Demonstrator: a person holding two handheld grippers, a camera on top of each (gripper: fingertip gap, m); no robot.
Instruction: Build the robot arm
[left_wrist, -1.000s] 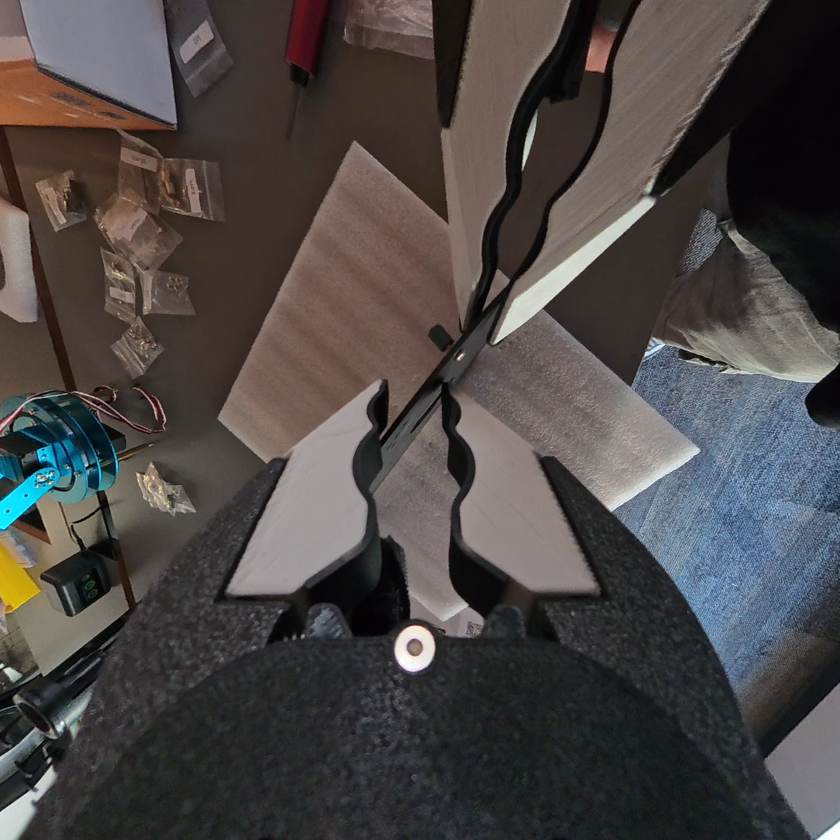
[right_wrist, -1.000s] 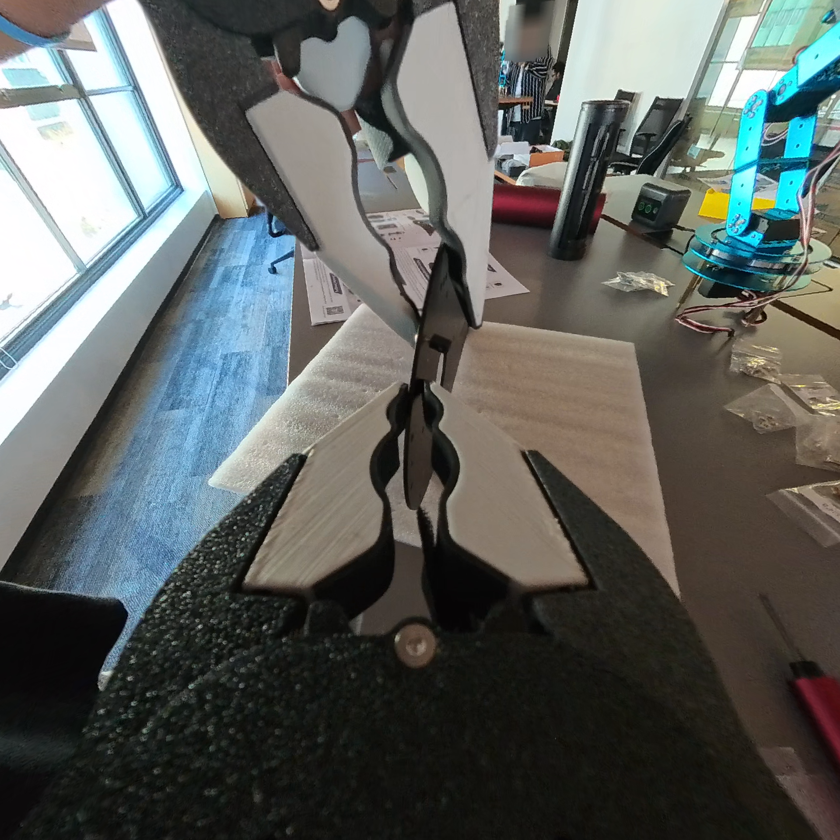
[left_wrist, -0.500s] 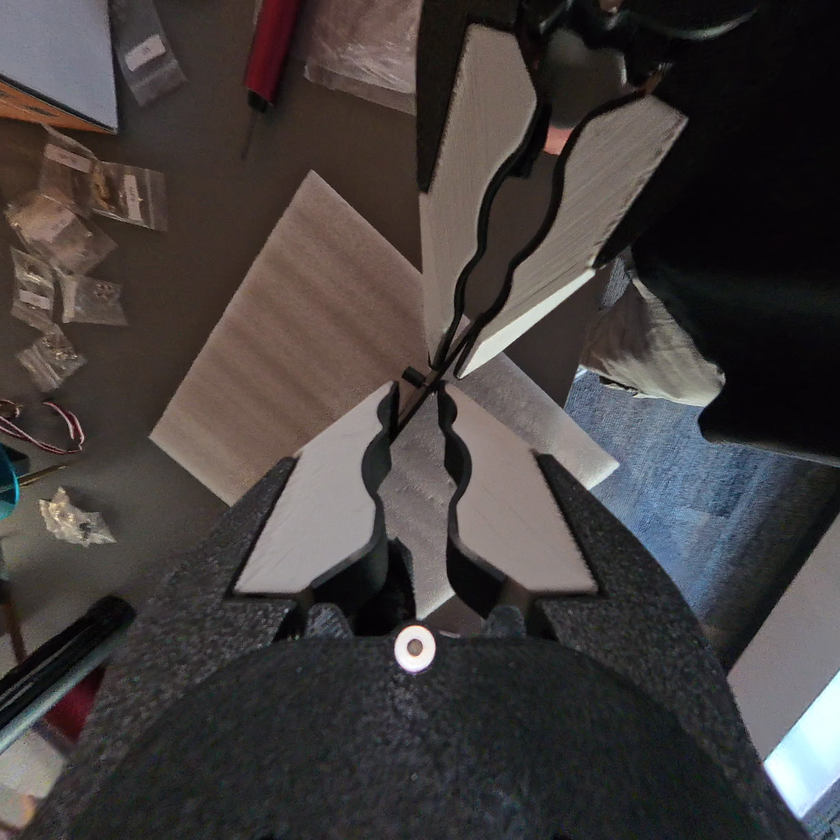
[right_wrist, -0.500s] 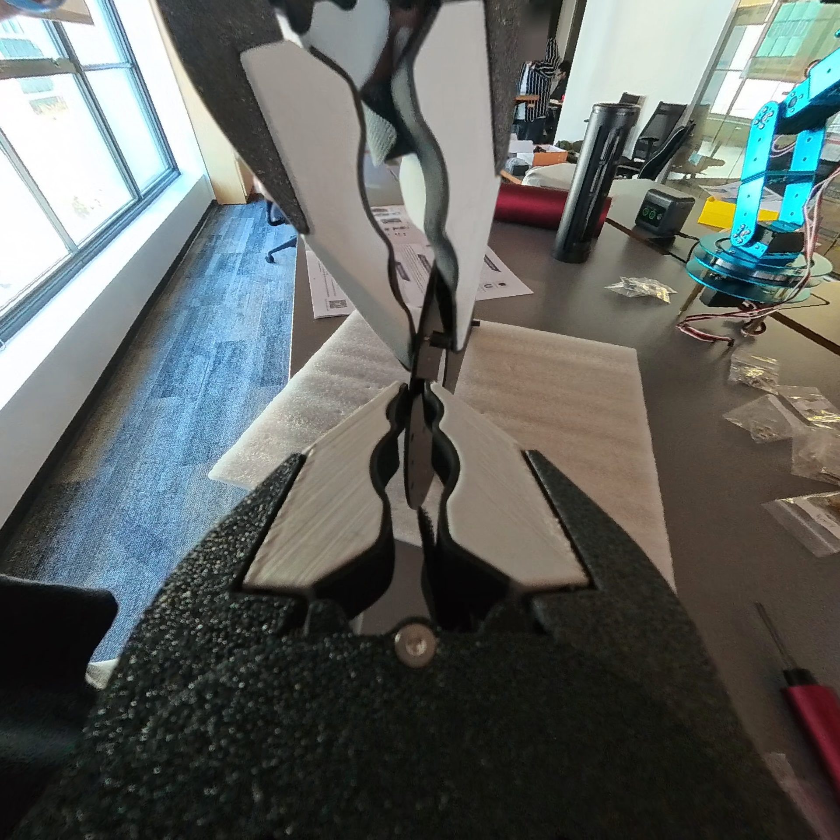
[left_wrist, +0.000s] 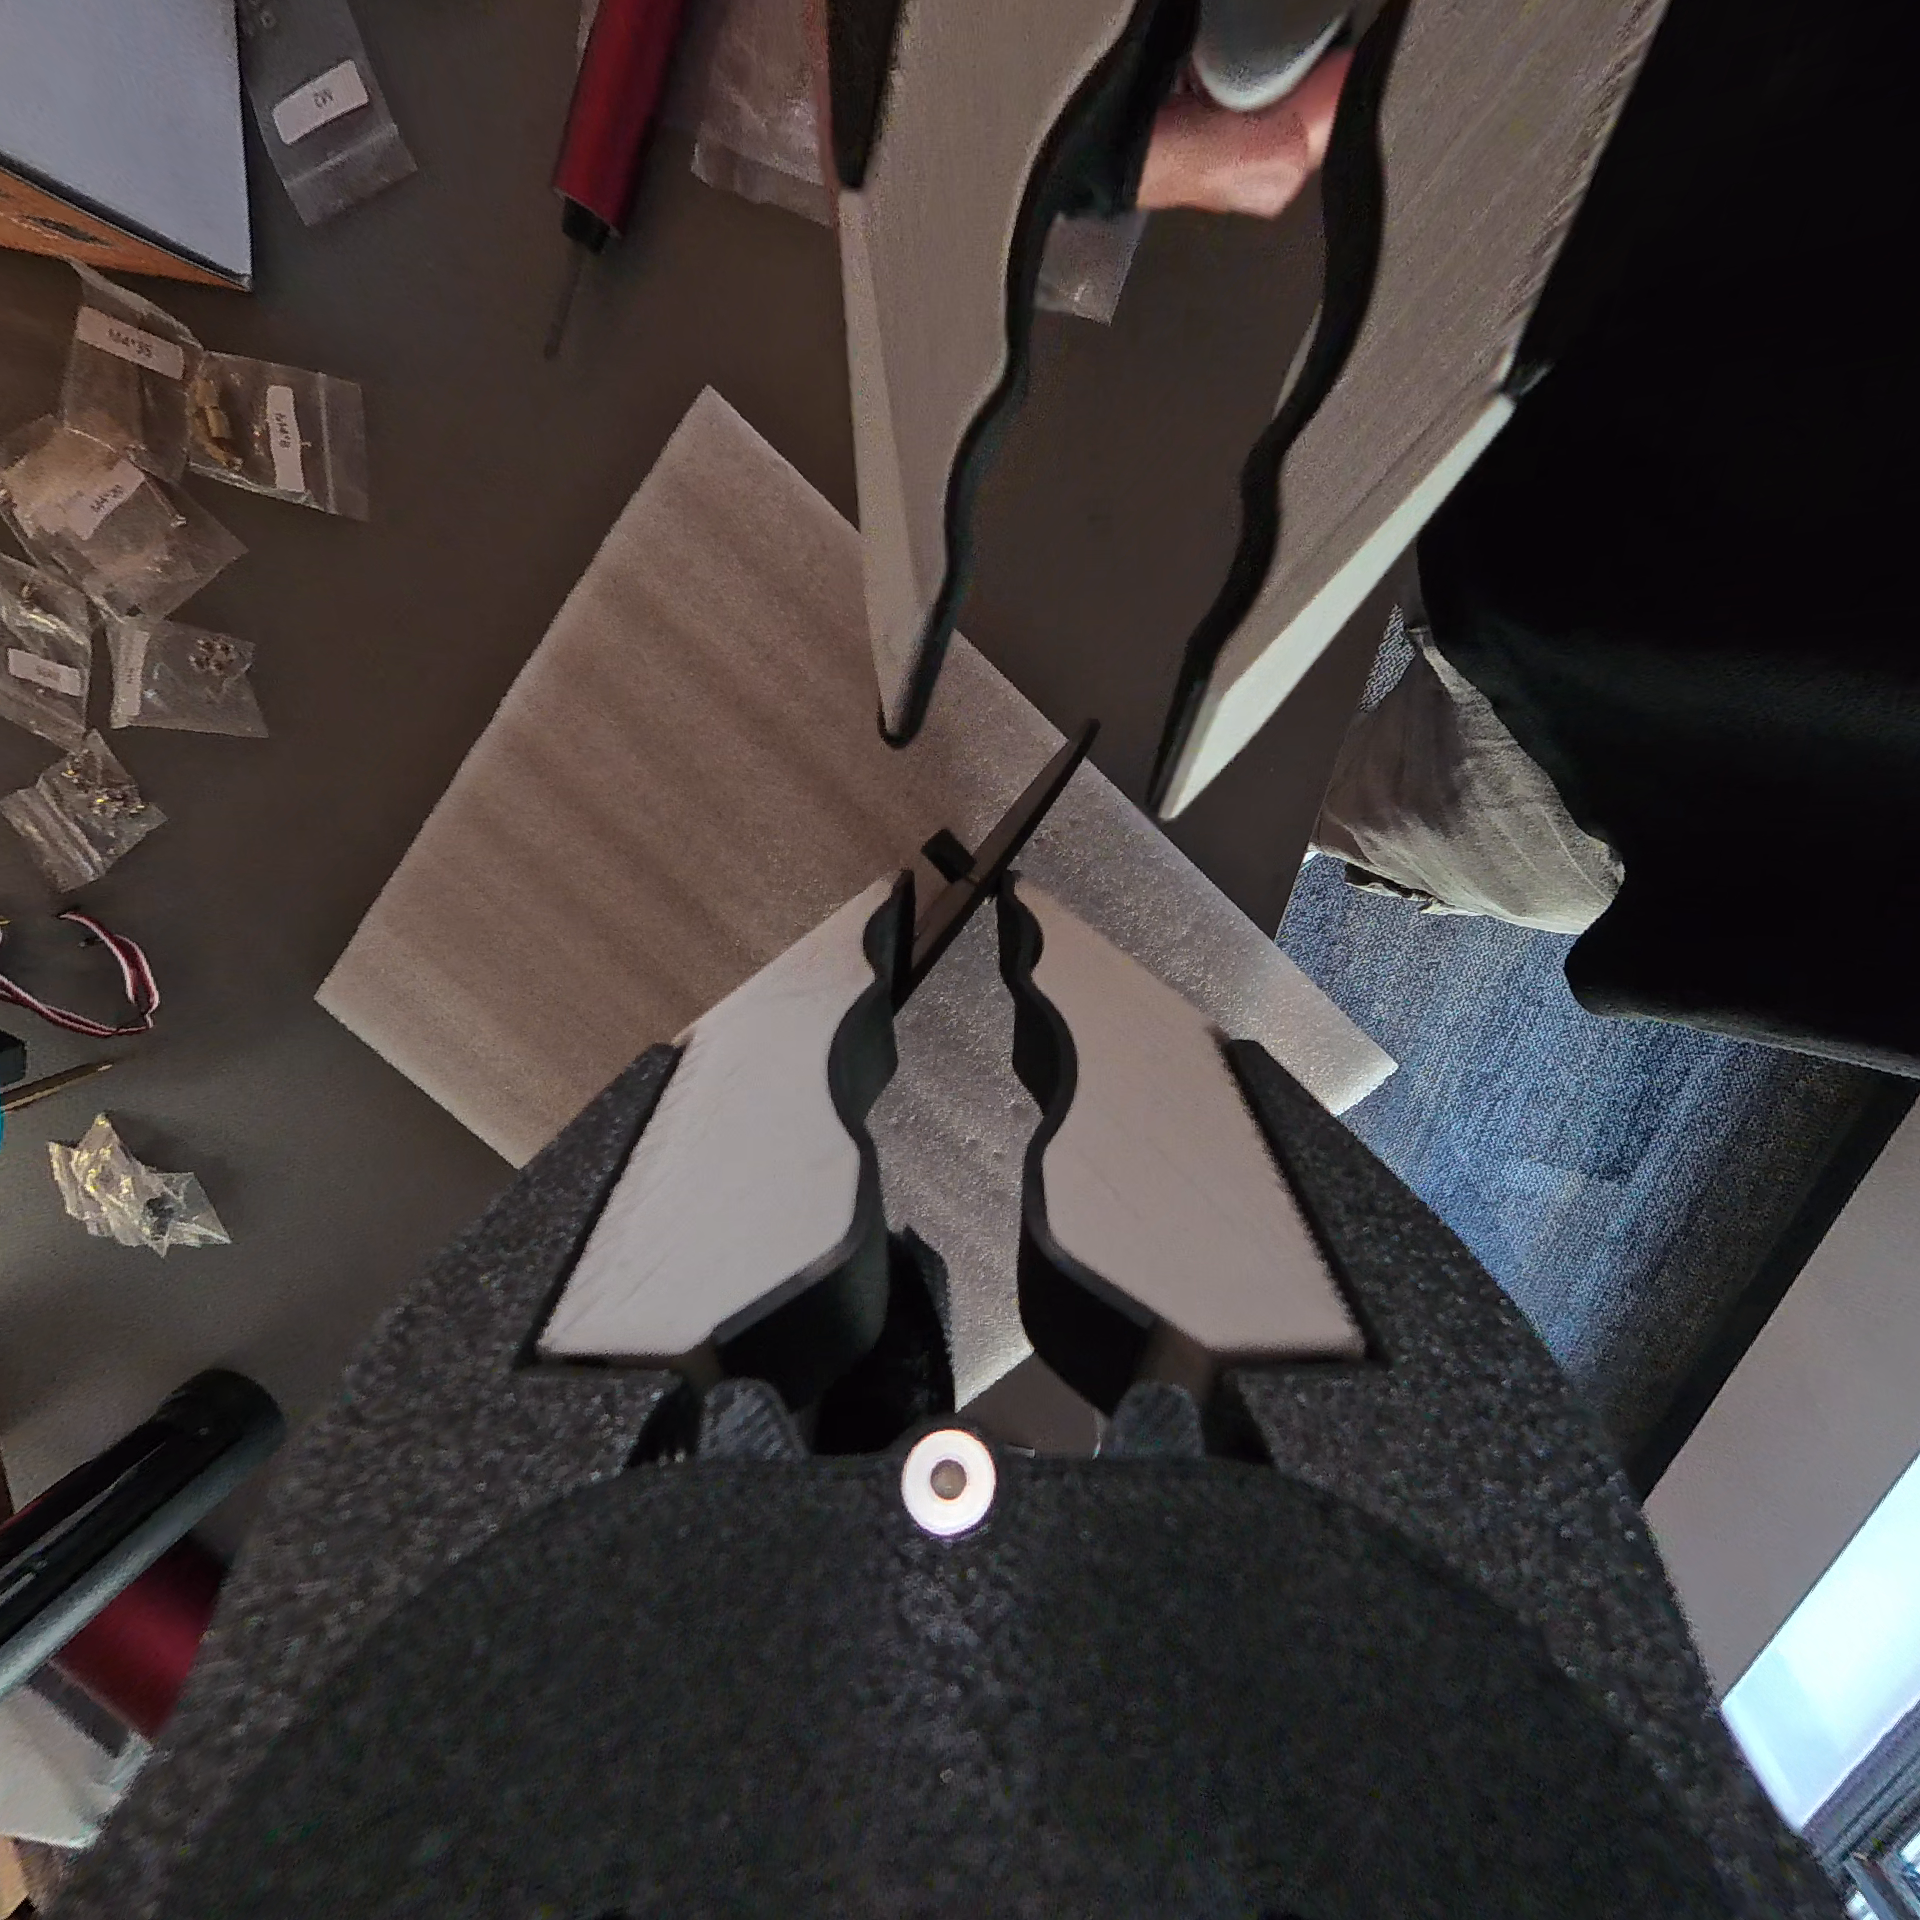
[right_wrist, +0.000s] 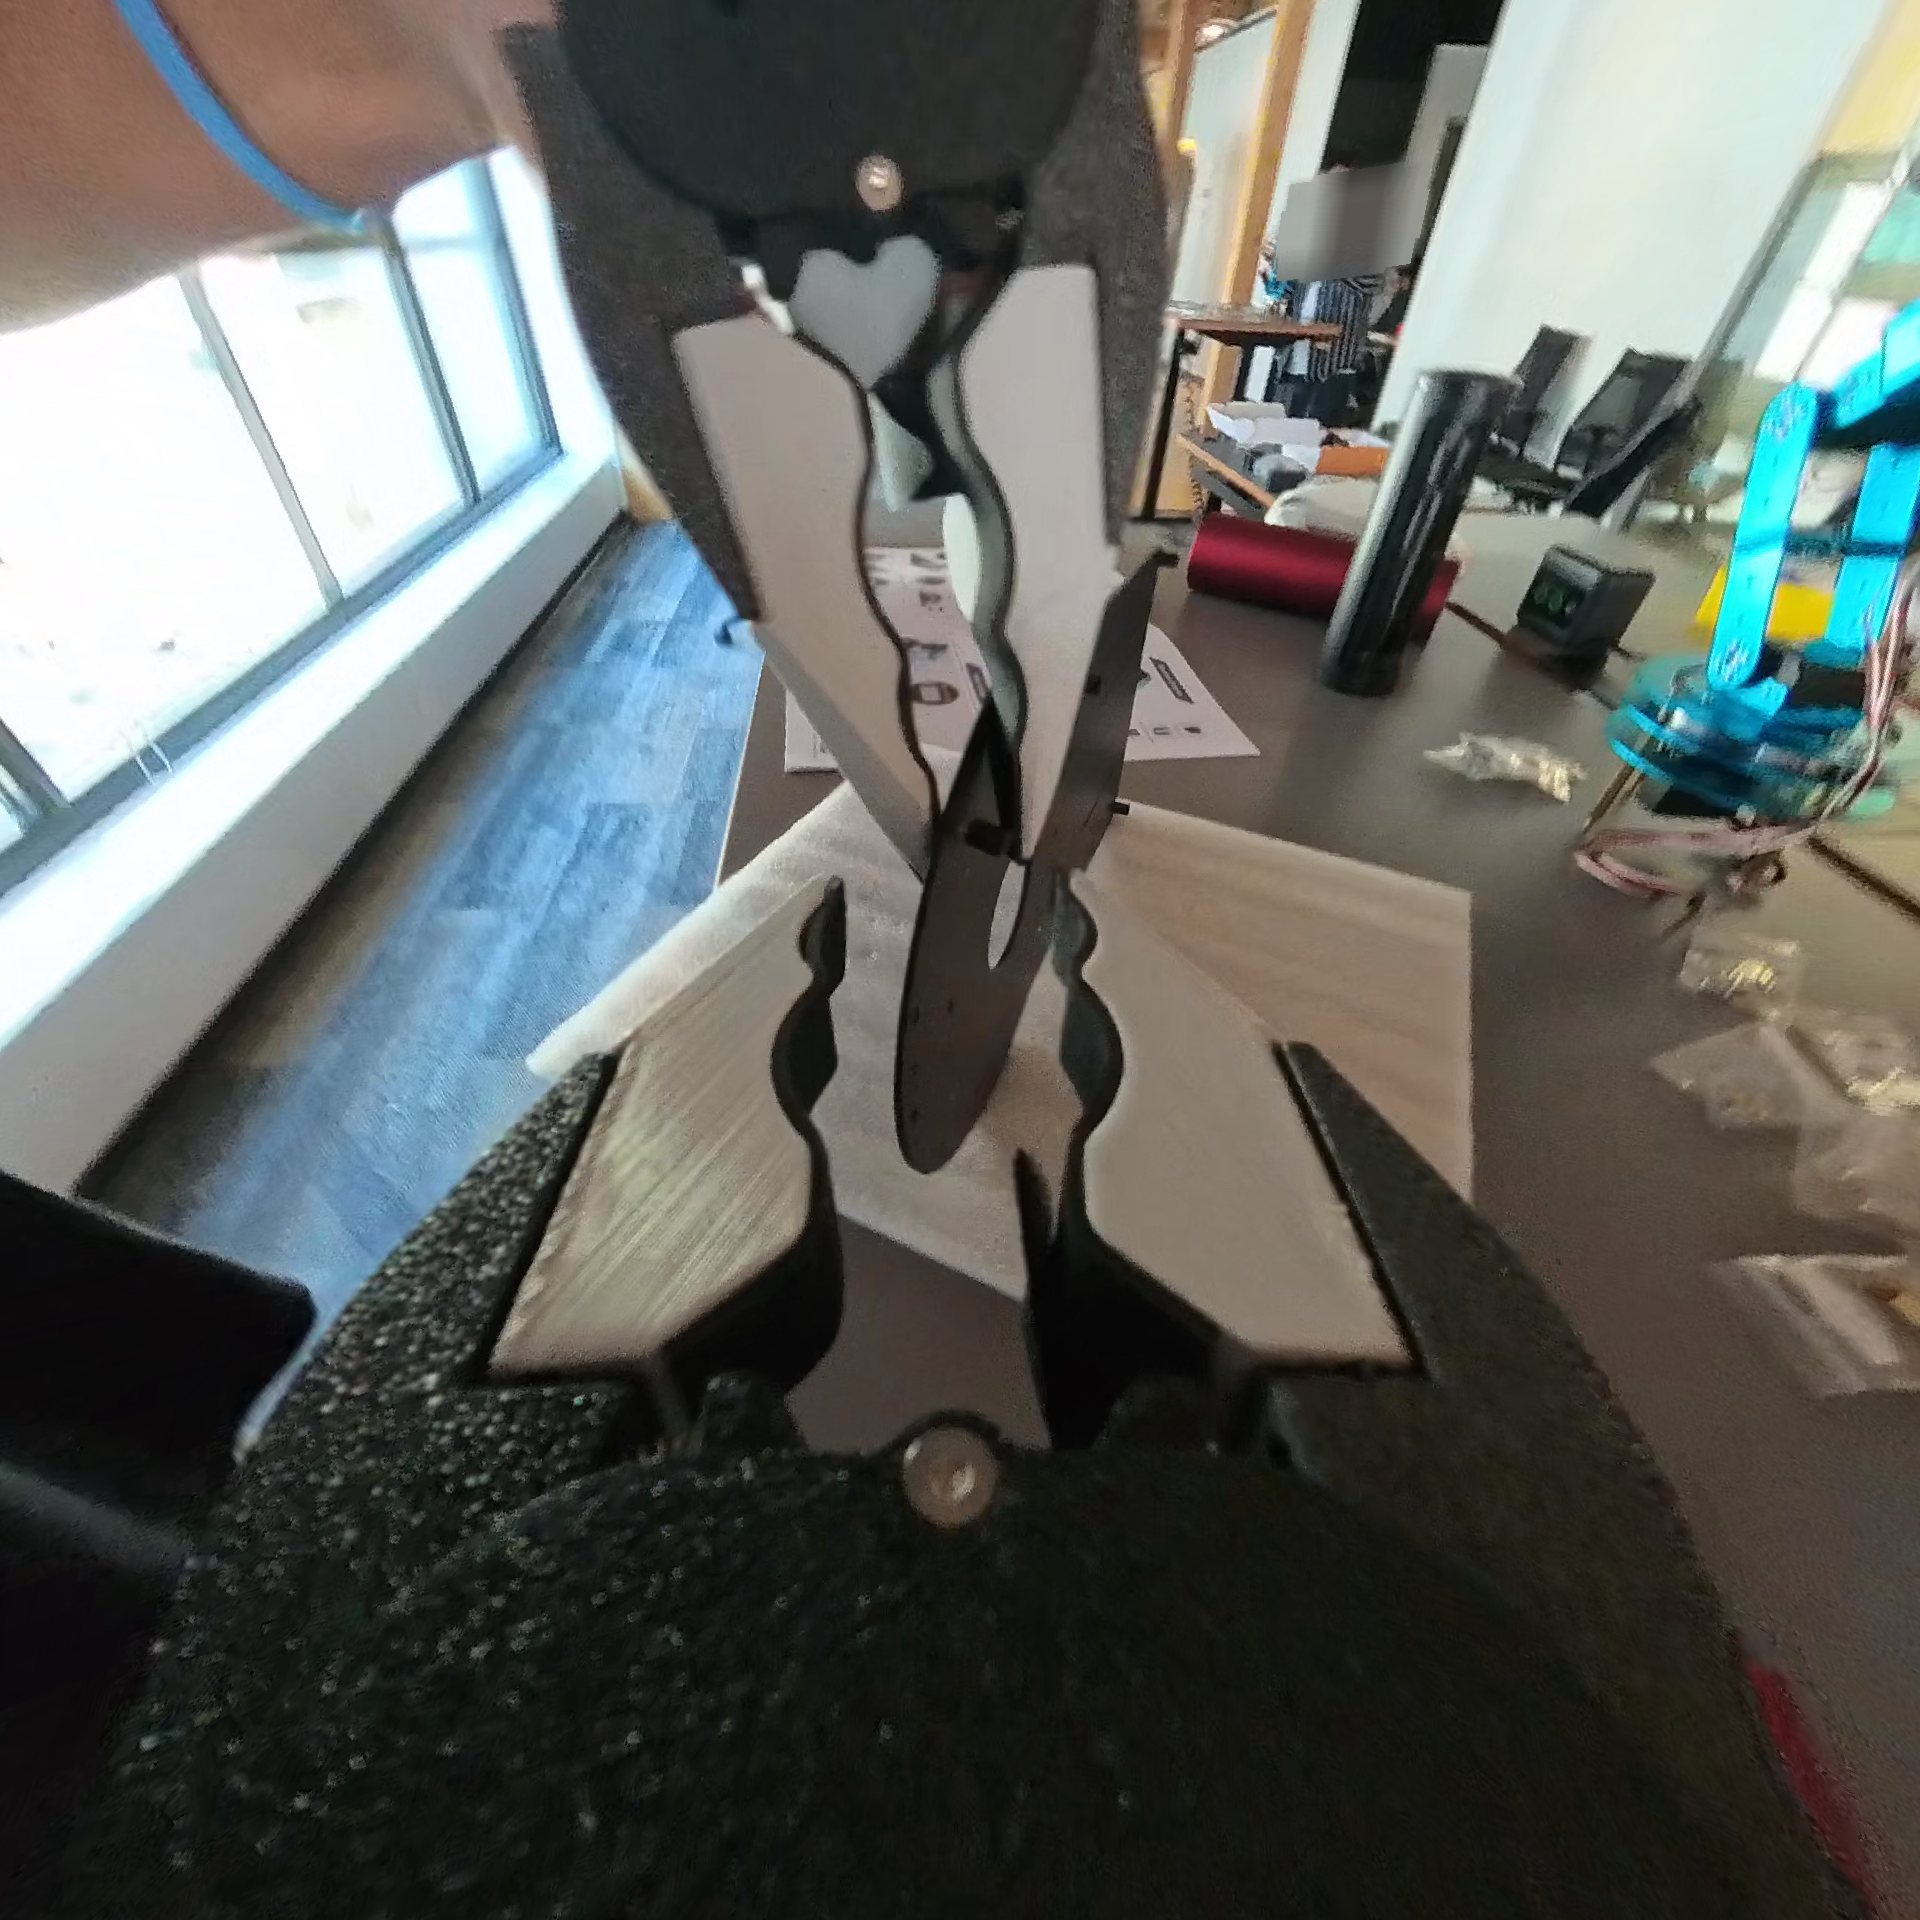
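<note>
A thin black flat plate (left_wrist: 997, 831) hangs in the air over a white foam sheet (left_wrist: 644, 748) on the dark table. My left gripper (left_wrist: 953, 883) is shut on the plate's edge at its fingertips. In the right wrist view the left gripper (right_wrist: 971, 821) comes down from above and the plate (right_wrist: 956, 1018) hangs from it. The plate hangs between my right gripper's fingers without touching them. My right gripper (right_wrist: 951, 888) is open and empty. In the left wrist view it (left_wrist: 1029, 764) stands just beyond the plate's far end.
Several small bags of screws (left_wrist: 156, 520) and a red-handled screwdriver (left_wrist: 608, 125) lie left of the foam. A blue robot arm (right_wrist: 1766, 582), a black cylinder (right_wrist: 1423, 530) and a paper sheet (right_wrist: 1184, 717) stand farther off. The table edge and blue carpet (left_wrist: 1507, 1091) are on the right. My left and right fingertips are right by each other. The red-handled screwdriver (left_wrist: 608, 125) lies around 20 centimetres away from my right fingertips.
My right gripper has opened and let go of the black plate and drawn back a little. The left gripper alone now holds the plate.
</note>
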